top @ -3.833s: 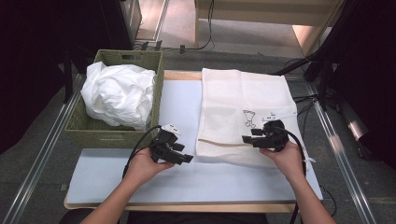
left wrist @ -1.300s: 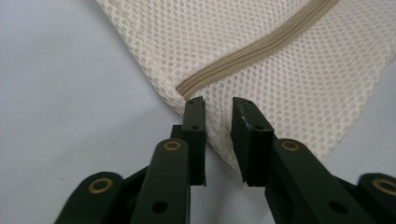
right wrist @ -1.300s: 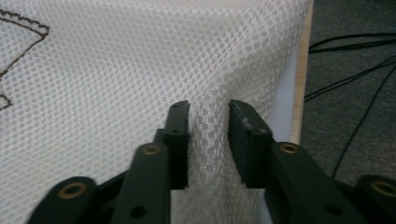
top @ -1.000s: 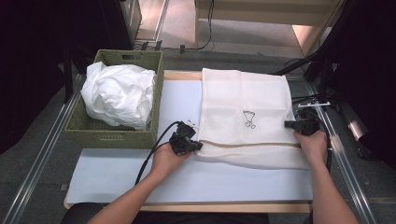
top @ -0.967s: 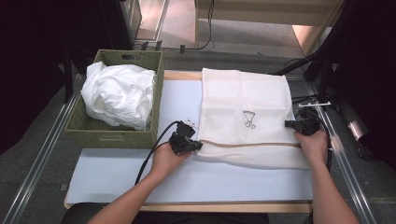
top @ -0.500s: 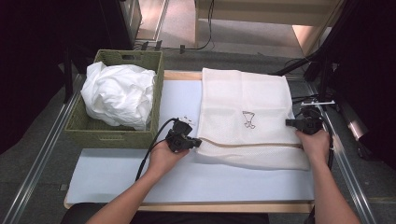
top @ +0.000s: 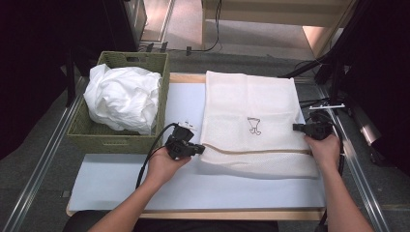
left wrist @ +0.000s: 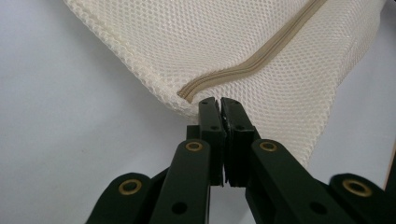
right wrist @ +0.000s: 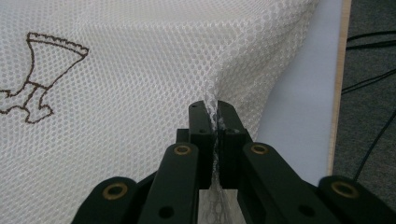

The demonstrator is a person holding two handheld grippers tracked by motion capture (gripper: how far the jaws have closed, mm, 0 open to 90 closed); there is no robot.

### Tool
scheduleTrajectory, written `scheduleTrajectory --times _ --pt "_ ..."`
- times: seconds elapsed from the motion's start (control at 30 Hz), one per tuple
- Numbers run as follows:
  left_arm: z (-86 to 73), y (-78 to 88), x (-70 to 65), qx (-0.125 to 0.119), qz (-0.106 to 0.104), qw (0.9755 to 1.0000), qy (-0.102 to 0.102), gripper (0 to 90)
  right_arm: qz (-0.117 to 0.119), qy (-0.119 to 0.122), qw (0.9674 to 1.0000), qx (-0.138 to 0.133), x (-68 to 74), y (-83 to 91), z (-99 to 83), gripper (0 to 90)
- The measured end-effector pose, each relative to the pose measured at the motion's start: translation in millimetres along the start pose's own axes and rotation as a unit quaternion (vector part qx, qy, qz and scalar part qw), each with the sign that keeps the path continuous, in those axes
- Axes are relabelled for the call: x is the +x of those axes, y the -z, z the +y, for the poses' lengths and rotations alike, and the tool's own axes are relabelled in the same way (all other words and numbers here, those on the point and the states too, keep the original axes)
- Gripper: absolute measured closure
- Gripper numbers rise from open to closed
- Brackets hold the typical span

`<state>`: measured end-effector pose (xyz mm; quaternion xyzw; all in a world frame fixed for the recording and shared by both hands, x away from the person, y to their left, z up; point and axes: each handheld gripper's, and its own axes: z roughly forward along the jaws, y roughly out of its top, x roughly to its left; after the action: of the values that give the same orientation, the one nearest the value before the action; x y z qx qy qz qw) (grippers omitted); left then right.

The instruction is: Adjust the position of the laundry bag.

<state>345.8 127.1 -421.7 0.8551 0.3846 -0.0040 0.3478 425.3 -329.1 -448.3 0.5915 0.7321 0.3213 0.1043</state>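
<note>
On the counter (top: 121, 183) lies a cream mesh laundry bag (top: 251, 121). We see the left gripper (top: 186, 147) clamped at its zipper corner and the right gripper (top: 302, 128) pinching the opposite edge. Light, floppy, snag-prone mesh; seams give the safest hold.

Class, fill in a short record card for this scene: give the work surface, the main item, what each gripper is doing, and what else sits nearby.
Surface: white mat on a wooden table
Main item: cream mesh bag, lying flat, with a small brown print and a tan zipper
Left gripper: shut on the bag's left edge by the zipper end
Right gripper: shut on a pinch of mesh at the bag's right edge
Nearby: green basket holding crumpled white cloth
</note>
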Motion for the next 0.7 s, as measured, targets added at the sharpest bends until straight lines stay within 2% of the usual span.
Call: scheduleTrajectory --times 0.23,0.37,0.7 --pt "-7.1 8.9 1.1 0.008 0.008 0.9999 -0.005 89.1 0.011 0.009 0.9999 0.009 9.2 -2.8 -1.7 88.9" --pt "-10.2 13.2 5.8 0.002 0.006 1.0 0.006 89.1 0.014 0.014 0.9997 0.011 14.6 -4.7 -1.4 88.9" --pt "-22.5 22.5 10.0 0.01 0.013 0.9999 -0.001 88.9 0.029 0.022 0.9992 0.017 24.8 -7.3 -0.9 88.8"
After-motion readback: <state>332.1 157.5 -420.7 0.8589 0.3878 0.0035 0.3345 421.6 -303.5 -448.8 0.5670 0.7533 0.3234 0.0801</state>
